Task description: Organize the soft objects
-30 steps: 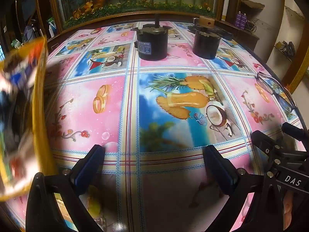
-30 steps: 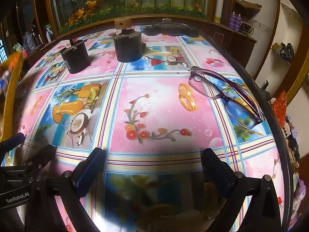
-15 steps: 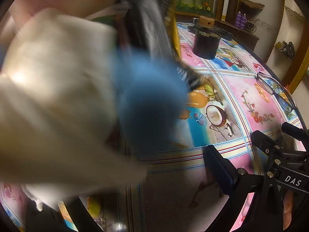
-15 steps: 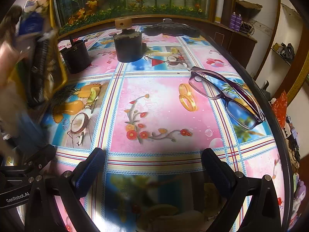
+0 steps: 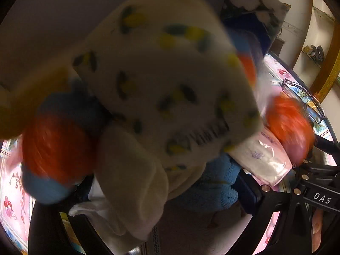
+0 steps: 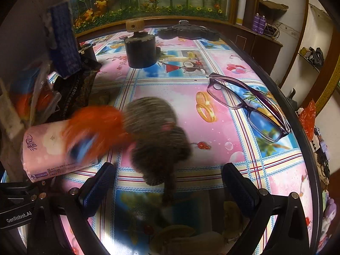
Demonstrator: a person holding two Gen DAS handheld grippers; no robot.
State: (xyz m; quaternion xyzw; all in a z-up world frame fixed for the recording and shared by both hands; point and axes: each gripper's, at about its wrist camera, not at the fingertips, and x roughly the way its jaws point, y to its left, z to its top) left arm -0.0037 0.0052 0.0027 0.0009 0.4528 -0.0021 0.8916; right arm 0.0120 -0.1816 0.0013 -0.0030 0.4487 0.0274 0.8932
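Directly ahead of the spread, empty right gripper (image 6: 169, 182) lies the brown plush toy (image 6: 157, 136), long axis toward it; left fingers hidden, state unclear.

A pink plastic-wrapped tissue pack (image 6: 45, 148) lies at the frame's left; a blurred brown furry toy (image 6: 157, 136) sits centre; purple-framed glasses (image 6: 250, 104) lie right; a black cylinder (image 6: 140, 51) stands behind.

The right hand-held gripper (image 6: 169, 182) is black, with two angular fingers tipped in dark blue ribbed pads (image 6: 99, 182) and silver screws at the joints. The left hand-held gripper (image 5: 153, 223) is the same black build, with one pad (image 5: 247, 191) showing; the neighbouring unit's labels read "DAS" and "GenRobot.AI"
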